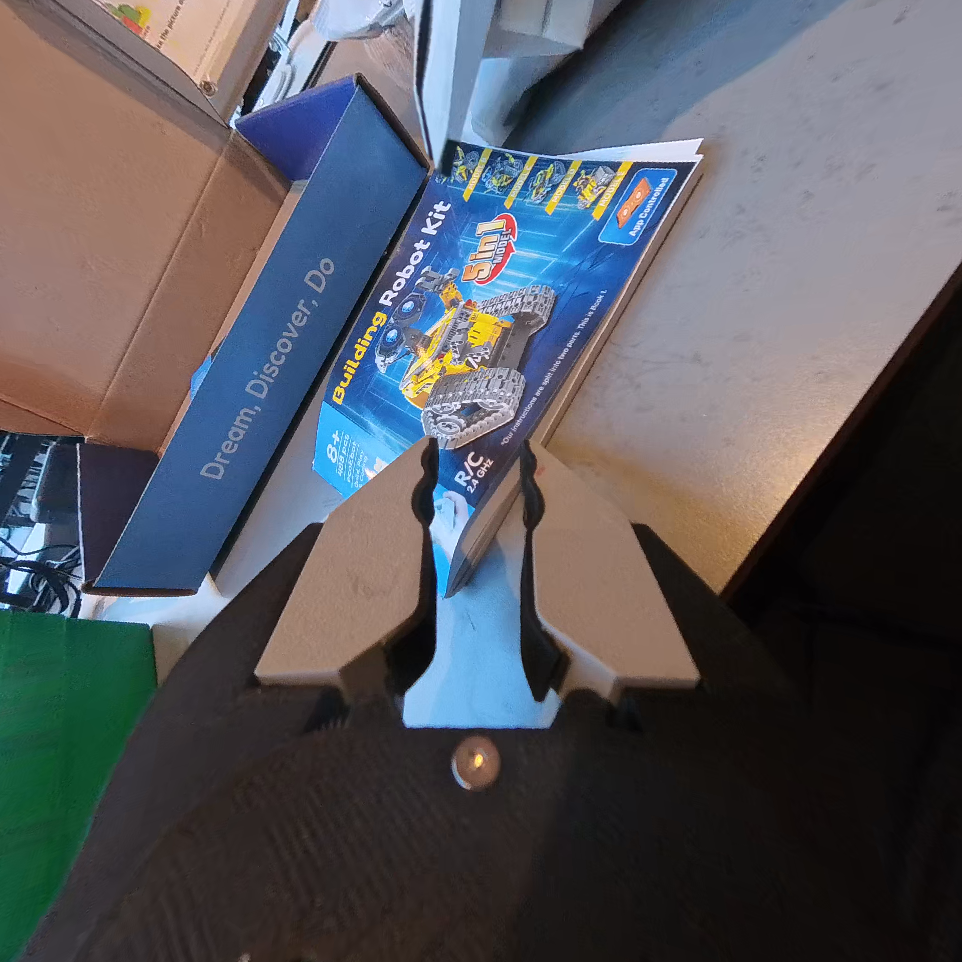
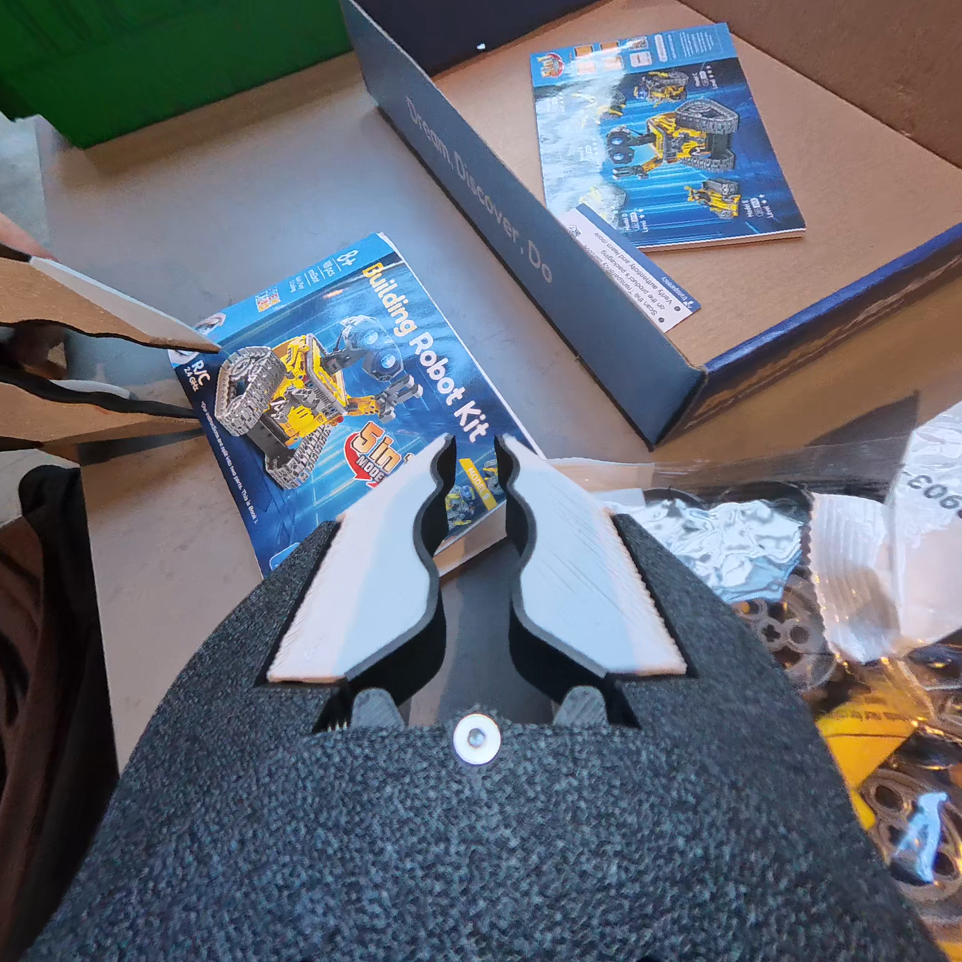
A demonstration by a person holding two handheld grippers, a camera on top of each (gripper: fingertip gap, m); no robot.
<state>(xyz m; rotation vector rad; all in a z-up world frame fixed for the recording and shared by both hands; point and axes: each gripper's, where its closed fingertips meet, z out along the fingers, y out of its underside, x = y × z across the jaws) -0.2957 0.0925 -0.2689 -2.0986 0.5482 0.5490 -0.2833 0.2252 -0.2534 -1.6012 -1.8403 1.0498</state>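
A blue booklet (image 1: 500,312) with a yellow tracked robot on its cover lies on the grey table (image 1: 755,260). My left gripper (image 1: 479,447) is open and straddles the booklet's near corner, which curls up between the fingers and leans on the right one. In the right wrist view the left gripper (image 2: 200,380) sits at the booklet's (image 2: 333,375) left corner, one finger above and one below. My right gripper (image 2: 475,442) is open with a narrow gap, empty, just above the booklet's opposite end.
An open blue box (image 2: 546,244) with a brown cardboard inside stands beside the booklet and holds a second booklet (image 2: 671,140). Clear bags of parts (image 2: 781,572) lie at the right. A green object (image 2: 130,62) is at the back. The table edge (image 1: 843,432) is close. The left gripper's tips are roughly 15 cm from the right gripper's. The green object (image 2: 130,62) is closer to my left gripper, around 25 cm from its tips; the right tips are 40 cm off.
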